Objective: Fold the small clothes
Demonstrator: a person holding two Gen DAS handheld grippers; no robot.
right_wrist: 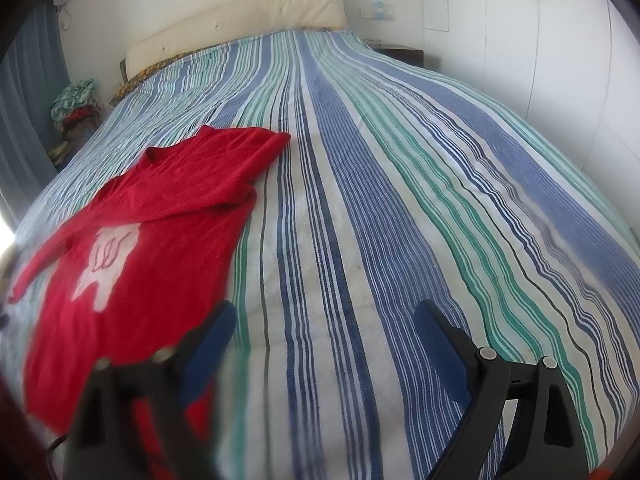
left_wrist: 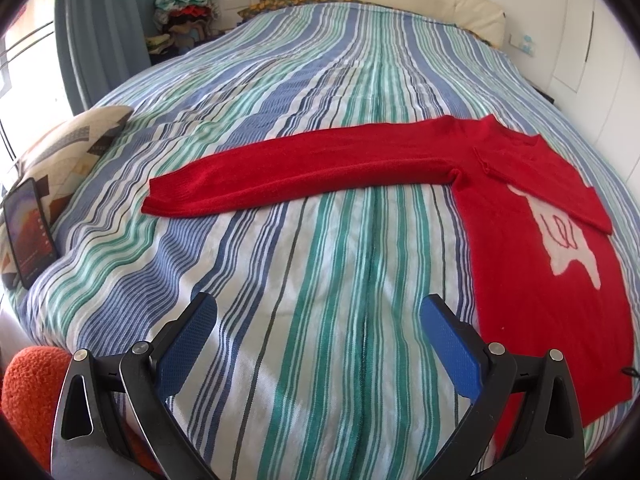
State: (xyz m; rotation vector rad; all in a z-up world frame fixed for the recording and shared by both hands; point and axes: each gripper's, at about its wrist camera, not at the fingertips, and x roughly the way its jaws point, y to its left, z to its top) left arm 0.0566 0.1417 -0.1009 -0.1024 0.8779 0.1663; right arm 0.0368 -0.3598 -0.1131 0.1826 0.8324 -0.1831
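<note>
Red sweater (left_wrist: 532, 216) lies on the striped bed (left_wrist: 320, 264), one sleeve folded in; left tongs (left_wrist: 318, 332) and right tongs (right_wrist: 324, 332) hover released. Loose knit could bunch if pinched unevenly.

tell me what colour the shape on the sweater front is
White, on the red sweater; clearest in the left wrist view.

left gripper (left_wrist: 318, 316): jaws spread wide, nothing between the blue pads (left_wrist: 188, 334), tilted downward, hanging clear above the surface
right gripper (right_wrist: 326, 322): jaws wide apart, gap empty, angled downward; left finger (right_wrist: 208, 344) blurred, right finger sharp
contact: neither gripper touches anything
</note>
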